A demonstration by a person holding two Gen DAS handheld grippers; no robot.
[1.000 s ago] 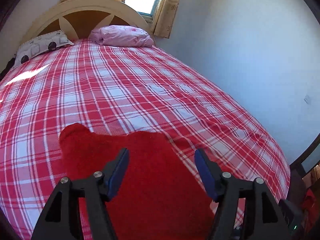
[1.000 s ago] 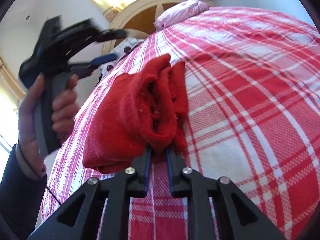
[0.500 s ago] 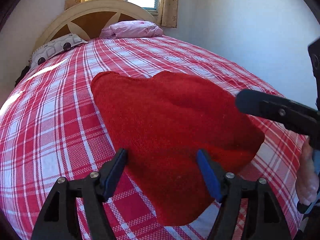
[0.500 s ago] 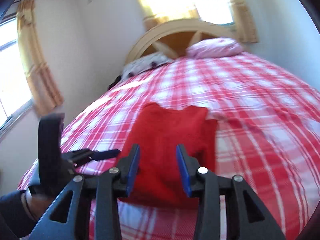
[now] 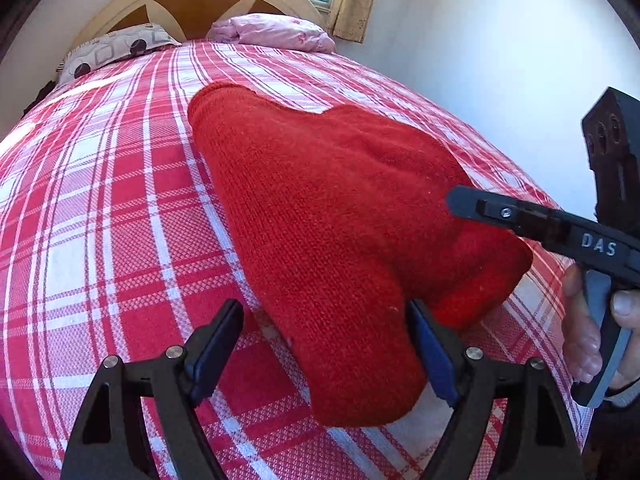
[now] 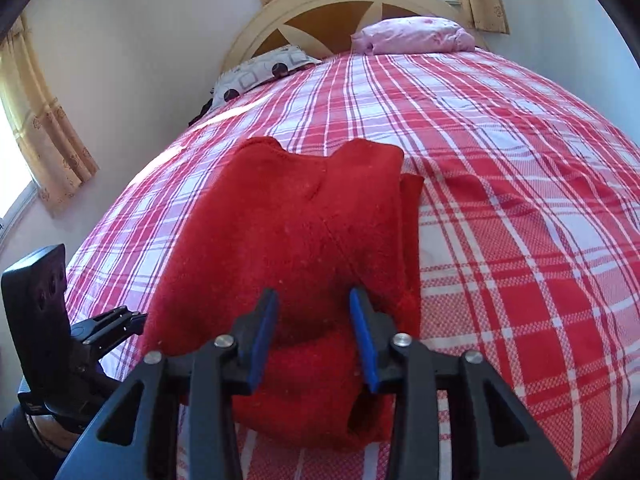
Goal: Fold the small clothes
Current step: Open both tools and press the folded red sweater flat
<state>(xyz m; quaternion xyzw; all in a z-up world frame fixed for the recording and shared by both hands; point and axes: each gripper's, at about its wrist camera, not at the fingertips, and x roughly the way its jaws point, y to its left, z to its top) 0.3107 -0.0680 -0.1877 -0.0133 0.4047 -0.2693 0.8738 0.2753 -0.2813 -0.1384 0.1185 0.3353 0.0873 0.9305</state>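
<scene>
1. Lying flat near the foot edge of the bed, the red knit garment sits on the plaid cover, already doubled over; a second layer peeks out along its right side in the right wrist view.
2. Left claw is wide, empty, both blue pads clear of the cloth. It straddles the near left corner of the garment from just above, apparently so it can either pinch that corner or press it.
3. Garment's near left corner hangs as a rounded lobe toward the bed edge, uneven with the right lobe, so the fold looks untidy here. Judgement: needs squaring.
4. Right claw is also parted, narrower than the left, gripping nothing. Its pads sit over the near edge of the garment, where a loose flap curls under. Whether the pads touch the knit, cannot tell.
5. From the left wrist view the right claw points in over the garment's right lobe, held by a hand.
6. Both claws at the near edge suggest the next fold would go away from the person, toward the two pillows: patterned pillow, pink pillow.
7. Risk: thick knit may slip or bunch when lifted.
</scene>
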